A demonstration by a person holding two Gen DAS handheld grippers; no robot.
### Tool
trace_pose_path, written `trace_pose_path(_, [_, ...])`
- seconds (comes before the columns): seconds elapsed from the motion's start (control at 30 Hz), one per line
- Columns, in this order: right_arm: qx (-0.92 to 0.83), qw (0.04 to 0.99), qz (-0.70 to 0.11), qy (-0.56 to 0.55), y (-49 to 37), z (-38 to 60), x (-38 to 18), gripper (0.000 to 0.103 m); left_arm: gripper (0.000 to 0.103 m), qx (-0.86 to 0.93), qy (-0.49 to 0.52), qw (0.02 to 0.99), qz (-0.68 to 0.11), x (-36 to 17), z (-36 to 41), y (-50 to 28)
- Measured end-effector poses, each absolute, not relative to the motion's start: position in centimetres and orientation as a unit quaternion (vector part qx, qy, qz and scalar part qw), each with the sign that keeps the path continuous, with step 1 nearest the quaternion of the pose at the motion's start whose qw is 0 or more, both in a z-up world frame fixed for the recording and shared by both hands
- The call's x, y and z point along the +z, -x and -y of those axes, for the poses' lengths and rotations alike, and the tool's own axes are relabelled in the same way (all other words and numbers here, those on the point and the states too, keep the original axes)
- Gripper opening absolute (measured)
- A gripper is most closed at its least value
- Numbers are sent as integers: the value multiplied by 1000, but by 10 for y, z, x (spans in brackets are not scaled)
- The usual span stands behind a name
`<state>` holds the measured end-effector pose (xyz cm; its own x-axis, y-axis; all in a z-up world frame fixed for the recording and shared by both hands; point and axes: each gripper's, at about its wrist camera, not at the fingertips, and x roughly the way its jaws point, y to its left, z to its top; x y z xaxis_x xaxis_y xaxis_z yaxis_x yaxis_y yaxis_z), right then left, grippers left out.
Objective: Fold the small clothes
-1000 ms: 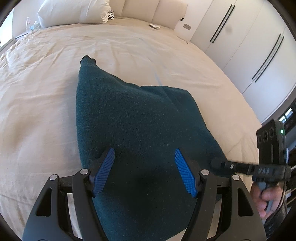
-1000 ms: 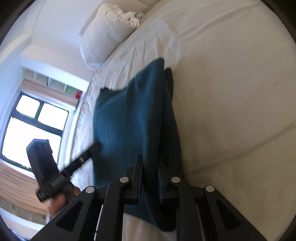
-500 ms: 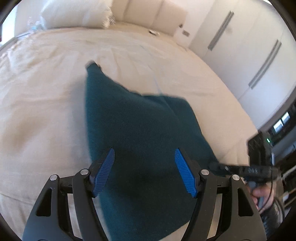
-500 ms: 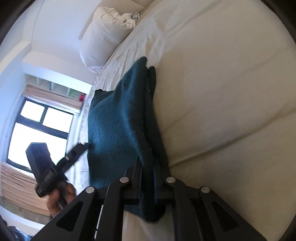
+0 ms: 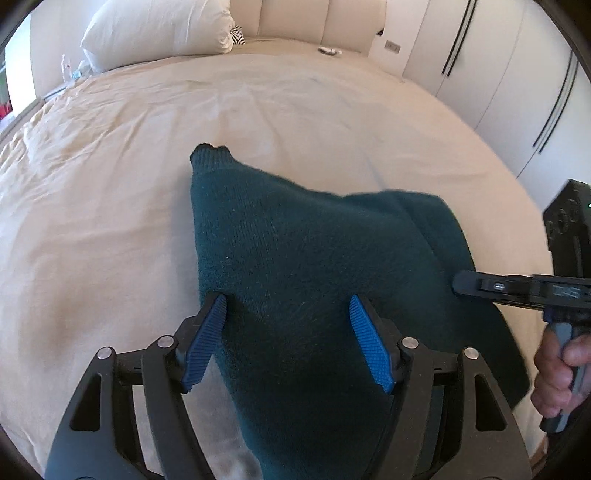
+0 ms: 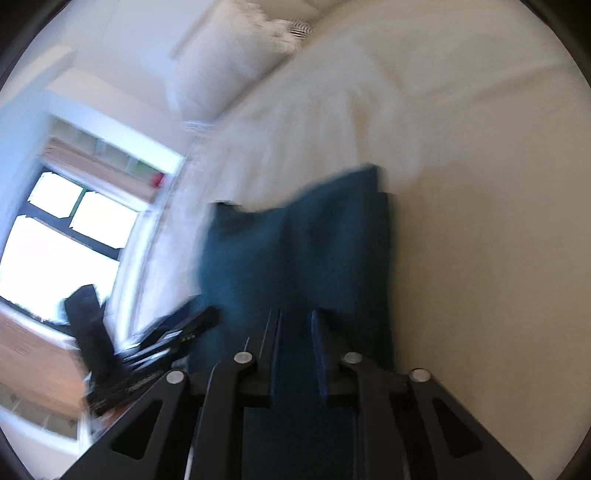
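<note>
A dark teal knit garment (image 5: 303, 258) lies folded over on the cream bed sheet (image 5: 110, 184), one ribbed cuff (image 5: 210, 155) pointing toward the pillows. My left gripper (image 5: 286, 301) hovers low over its near part. Its jaws are opening, the blue pads (image 5: 207, 332) stand wide apart, and cloth lies between them without being pinched. My right gripper (image 5: 460, 282) comes in from the right, held by a hand (image 5: 557, 373), its tip on the garment's right edge. In the blurred right wrist view that gripper (image 6: 295, 321) is shut on the teal cloth (image 6: 295, 251). The left gripper (image 6: 192, 325) shows at the lower left.
A white pillow (image 5: 159, 33) and a padded headboard (image 5: 321, 18) stand at the far end of the bed. White wardrobe doors (image 5: 498, 74) run along the right. A bright window (image 6: 62, 236) is on the left. A small object (image 5: 328, 50) lies near the headboard.
Both hands have shifted, and the right wrist view is now smeared by motion. The cuff sits lower and nearer the middle of the left view. The right jaws stay clamped on the cloth.
</note>
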<state>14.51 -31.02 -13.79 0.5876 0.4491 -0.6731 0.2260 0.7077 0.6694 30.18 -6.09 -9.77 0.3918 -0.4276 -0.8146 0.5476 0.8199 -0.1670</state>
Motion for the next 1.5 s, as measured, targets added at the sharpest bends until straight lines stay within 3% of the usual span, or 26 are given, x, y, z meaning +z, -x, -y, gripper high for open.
trace_pose_path(0.1, [73, 799, -433, -412, -140, 323, -149, 0, 77, -289, -72, 831, -469, -105, 66, -304])
trace_pose_path(0.2, [56, 807, -419, -412, -122, 335, -140, 3, 77, -298, -36, 830, -470, -94, 52, -305])
trace_pose_path(0.23, [47, 813, -416, -406, -114, 338, -132, 19, 77, -294, -12, 834, -466, -87, 39, -306])
trace_pose_path(0.27, [31, 819, -417, -393, -109, 340, -127, 46, 78, -284, 10, 842, -459, -81, 24, -307])
trace_pose_path(0.33, [8, 830, -413, -374, -96, 345, -116, 56, 80, -263, 43, 848, -457, -76, -1, -312])
trace_pose_path(0.53, [28, 808, -437, -395, -106, 342, -129, 58, 80, -263, 92, 789, -547, -108, -20, -325])
trace_pose_path(0.73, [45, 785, -456, -416, -120, 334, -150, 58, 80, -319, 76, 753, -570, -120, 12, -314])
trace_pose_path(0.77, [45, 783, -458, -419, -121, 335, -151, 56, 77, -323, 75, 751, -571, -122, 16, -314])
trace_pose_path(0.8, [47, 781, -459, -422, -123, 336, -152, 54, 64, -328, 76, 748, -572, -123, 19, -314])
trace_pose_path(0.87, [45, 776, -472, -416, -129, 336, -156, 41, 59, -326, 82, 742, -580, -125, 23, -317])
trace_pose_path(1.03, [34, 782, -485, -390, -129, 329, -149, 28, 42, -318, 72, 742, -585, -116, 28, -315])
trace_pose_path(1.17, [10, 812, -477, -336, -122, 309, -116, 23, 38, -318, 66, 748, -579, -101, 24, -308])
trace_pose_path(1.5, [61, 841, -456, -286, -77, 237, -45, 22, 37, -318, 46, 775, -544, -29, -39, -258])
